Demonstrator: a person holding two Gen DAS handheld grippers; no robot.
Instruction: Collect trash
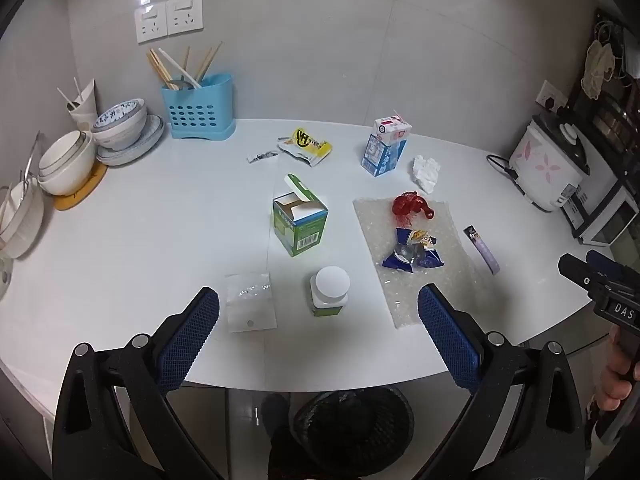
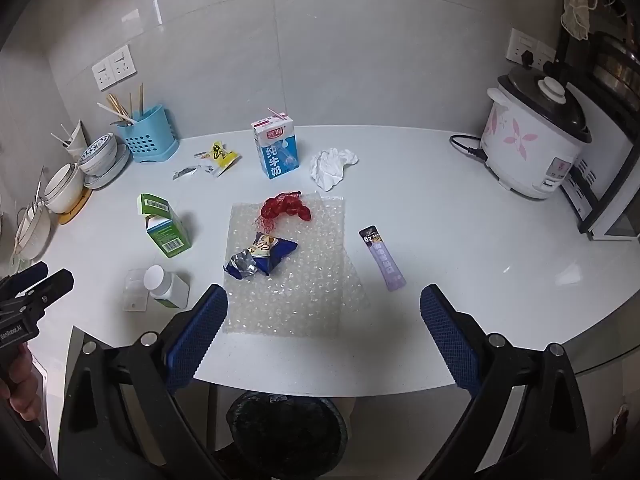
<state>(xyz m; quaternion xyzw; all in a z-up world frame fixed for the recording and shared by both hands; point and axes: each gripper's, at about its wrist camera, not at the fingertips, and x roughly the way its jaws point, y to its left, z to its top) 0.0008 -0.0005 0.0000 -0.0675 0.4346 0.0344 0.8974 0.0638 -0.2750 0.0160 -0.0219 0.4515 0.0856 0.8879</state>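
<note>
Trash lies scattered on the white table (image 1: 120, 240). A green carton (image 1: 300, 220) with its flap up, a white-capped bottle (image 1: 329, 292) and a clear plastic bag (image 1: 250, 300) sit ahead of my open, empty left gripper (image 1: 318, 290). In front of my open, empty right gripper (image 2: 323, 290), a sheet of bubble wrap (image 2: 288, 304) carries a red net (image 2: 286, 208) and a blue wrapper (image 2: 264, 258). A purple sachet (image 2: 382, 258) lies to its right. Farther back are a milk carton (image 2: 276, 148), a crumpled tissue (image 2: 332, 166) and a yellow wrapper (image 2: 224, 156).
A black bin (image 2: 286, 436) stands on the floor below the table's near edge. Stacked bowls (image 1: 120, 128) and a blue chopstick holder (image 1: 198, 106) are at the back left. A rice cooker (image 2: 536, 148) with its cord is at the back right.
</note>
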